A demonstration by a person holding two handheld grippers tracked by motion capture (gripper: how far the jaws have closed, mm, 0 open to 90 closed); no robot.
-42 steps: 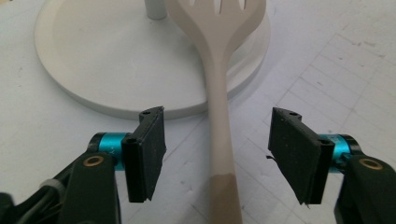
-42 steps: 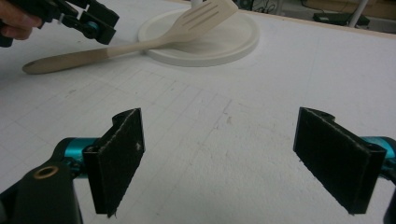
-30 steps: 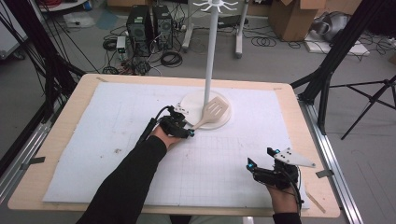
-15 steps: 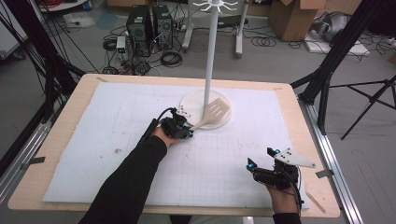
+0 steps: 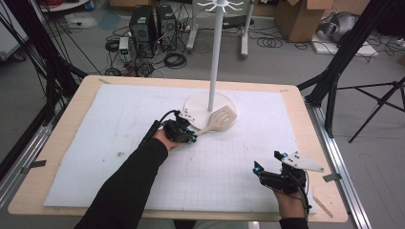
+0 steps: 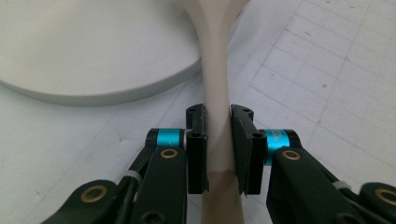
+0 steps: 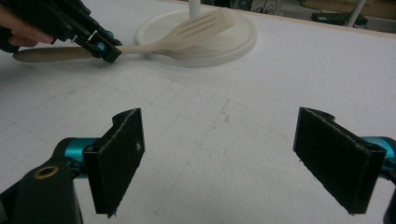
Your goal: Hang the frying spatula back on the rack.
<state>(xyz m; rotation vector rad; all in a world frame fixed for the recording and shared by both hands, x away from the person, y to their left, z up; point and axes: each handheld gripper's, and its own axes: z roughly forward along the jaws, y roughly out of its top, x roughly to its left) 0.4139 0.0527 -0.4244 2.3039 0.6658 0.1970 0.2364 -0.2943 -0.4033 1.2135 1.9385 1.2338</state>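
— Spatula (image 5: 217,120) placement?
— Its slotted head lies over the round stand base (image 5: 196,102); the left gripper (image 6: 218,140) is clamped on its handle.
— And the right gripper (image 7: 233,154)?
— Jaws spread wide, holding nothing, above the white mat (image 5: 110,143), well apart from the spatula.

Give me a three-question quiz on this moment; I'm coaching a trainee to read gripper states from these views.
1. True or false: the left gripper is shut on the handle of the slotted spatula.
2. Where does the spatula's head lie? A) flat on the white mat, far from the stand; B) over the round stand base; C) hung on the hooks at the top of the pole.
3. Fill in: the right gripper has its jaws ____, with nothing between them.

Key: 1 true, the pads press the handle from both sides in the left gripper view. 2 B. 3 open, wide apart above the white mat.
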